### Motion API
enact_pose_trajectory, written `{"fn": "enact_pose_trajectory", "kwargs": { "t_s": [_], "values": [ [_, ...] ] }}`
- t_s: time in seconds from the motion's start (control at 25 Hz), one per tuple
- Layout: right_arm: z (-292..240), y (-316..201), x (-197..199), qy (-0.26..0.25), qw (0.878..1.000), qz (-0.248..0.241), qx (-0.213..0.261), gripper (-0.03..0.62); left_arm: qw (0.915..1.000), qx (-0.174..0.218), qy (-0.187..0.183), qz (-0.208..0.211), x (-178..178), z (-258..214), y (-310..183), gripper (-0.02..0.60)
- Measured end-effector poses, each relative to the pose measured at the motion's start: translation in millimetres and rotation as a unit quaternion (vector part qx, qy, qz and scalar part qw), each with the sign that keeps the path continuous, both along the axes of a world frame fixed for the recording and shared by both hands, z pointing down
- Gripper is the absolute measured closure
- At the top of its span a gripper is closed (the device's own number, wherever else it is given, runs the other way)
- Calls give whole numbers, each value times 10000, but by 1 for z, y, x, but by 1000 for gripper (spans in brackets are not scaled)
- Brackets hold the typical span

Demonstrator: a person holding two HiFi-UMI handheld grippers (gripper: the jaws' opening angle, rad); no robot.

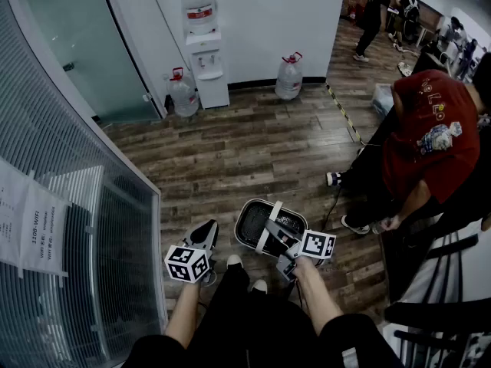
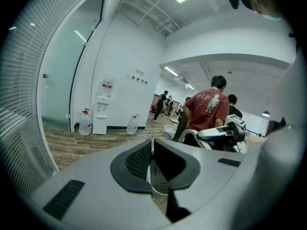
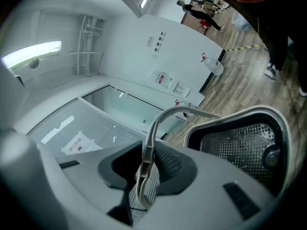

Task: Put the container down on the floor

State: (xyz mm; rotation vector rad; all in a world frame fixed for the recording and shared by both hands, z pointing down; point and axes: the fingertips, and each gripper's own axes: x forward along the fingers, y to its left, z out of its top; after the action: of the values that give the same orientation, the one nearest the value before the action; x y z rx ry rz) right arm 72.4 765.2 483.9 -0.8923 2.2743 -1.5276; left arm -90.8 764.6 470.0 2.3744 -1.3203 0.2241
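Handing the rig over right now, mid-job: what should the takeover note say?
Left gripper: jaws together, empty, beside the container.
Right gripper: shut on the container's handle.
Container: near the person's feet, over the wooden floor; whether it rests there cannot be told.
Done: handle gripped.
Left: set it down on the floor if needed, then release.

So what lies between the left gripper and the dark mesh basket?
Only bare wood-plank floor separates left gripper from pale-rimmed dark mesh basket, per head view.
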Motion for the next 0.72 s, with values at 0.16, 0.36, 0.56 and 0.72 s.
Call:
{"fn": "enact_pose_trajectory", "kwargs": {
  "t_s": [0.16,0.36,0.56,0.72],
  "values": [
    [-2,-1,-7,-251,9995,-91,168,505,10000,-71,-19,12,-1,8,2,555],
    [7,-3,-4,-61,9999,-126,-70,500,9998,-6,-201,-24,4,11,-4,555],
    [13,-5,-15,66,9994,-328,-78,498,9989,80,-449,-73,7,8,-15,555],
    [21,-7,-26,182,9989,-422,-76,500,9985,182,-480,-172,6,5,-22,555]
  ]
}}
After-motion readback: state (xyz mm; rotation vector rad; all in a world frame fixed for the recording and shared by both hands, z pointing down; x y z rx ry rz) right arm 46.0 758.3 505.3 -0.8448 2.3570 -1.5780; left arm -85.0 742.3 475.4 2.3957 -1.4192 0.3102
